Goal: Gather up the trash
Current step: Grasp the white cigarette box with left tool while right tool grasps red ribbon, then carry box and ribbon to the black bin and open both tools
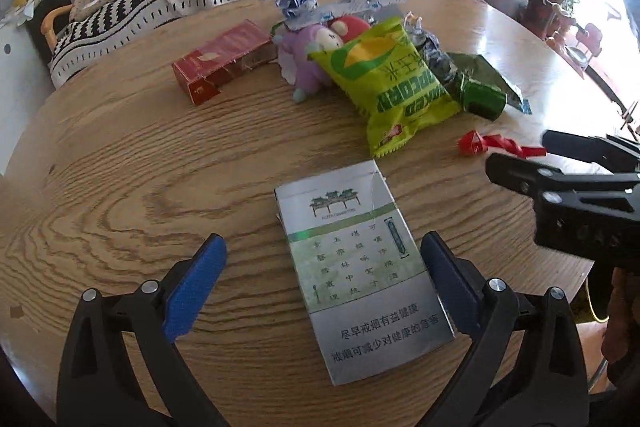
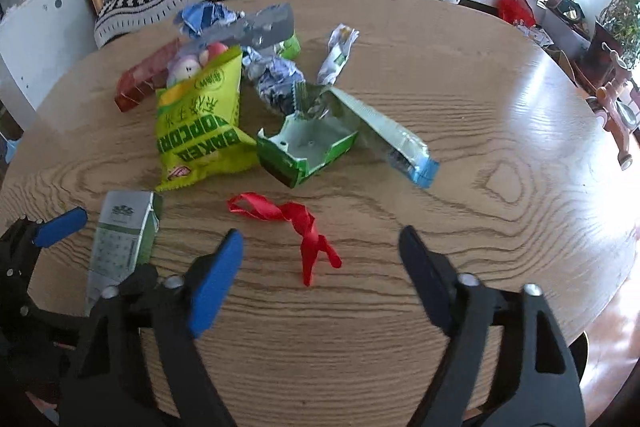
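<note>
Left tongs (image 1: 323,259) open astride stiff, light cigarette pack (image 1: 360,267): pinch long sides; right tongs (image 2: 320,251) open over limp ribbon (image 2: 304,227)

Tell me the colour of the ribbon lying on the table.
Red. The ribbon shows best in the right wrist view, lying loose on the wooden table.

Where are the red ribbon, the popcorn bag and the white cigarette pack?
red ribbon (image 2: 306,227): right wrist view, its knotted middle.
popcorn bag (image 2: 200,131): right wrist view, printed front.
white cigarette pack (image 1: 360,267): left wrist view, face centre.
</note>
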Demonstrator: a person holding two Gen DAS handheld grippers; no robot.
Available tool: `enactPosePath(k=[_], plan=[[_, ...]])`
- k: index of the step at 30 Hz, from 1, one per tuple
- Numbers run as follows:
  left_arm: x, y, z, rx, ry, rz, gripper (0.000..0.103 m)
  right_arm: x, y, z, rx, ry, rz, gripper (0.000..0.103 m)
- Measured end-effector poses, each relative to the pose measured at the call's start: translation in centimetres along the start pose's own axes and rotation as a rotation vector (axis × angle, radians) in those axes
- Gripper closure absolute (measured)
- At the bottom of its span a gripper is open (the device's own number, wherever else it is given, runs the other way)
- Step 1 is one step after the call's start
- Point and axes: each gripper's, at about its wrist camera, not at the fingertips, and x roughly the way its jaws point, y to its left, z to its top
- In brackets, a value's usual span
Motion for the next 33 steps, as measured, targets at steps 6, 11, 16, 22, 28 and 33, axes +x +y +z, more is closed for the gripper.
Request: enactPosePath(k=[6,11,16,22,28,33], plan=[[-0.6,-0.1,0.0,0.011,-0.022,0.001,0.048,0.1,0.3,-0.1,-0.014,0.012,0.002,0.082],[-0.7,-0.1,0.1,-0.004,-0.008,-0.001,0.049,-0.6,0.5,-0.1,-0.023,0.0,0.001,0.089],[-0.8,-0.2,0.4,-0.019,0.002,0.001,0.049,-1.6,0.5,-0.2,-0.025,-0.018,0.009,0.089],[-1.7,-1.2,1.5,-0.032,-0.011,-0.014,0.049,-4.0,-0.7,-0.4,0.005,-0.056,0.022,0.089],[-3.1,-5.1,2.8,-0.012,-0.046,-0.071,0.049,-8.2,-5.3,-2.0,0.08,-0.115,0.015,0.089],[-4.2,-10.4,3.7,0.043,-0.08,-0.142,0.049,-11.7,-11.0,-4.3,0.174,-0.156,-0.032,0.089]])
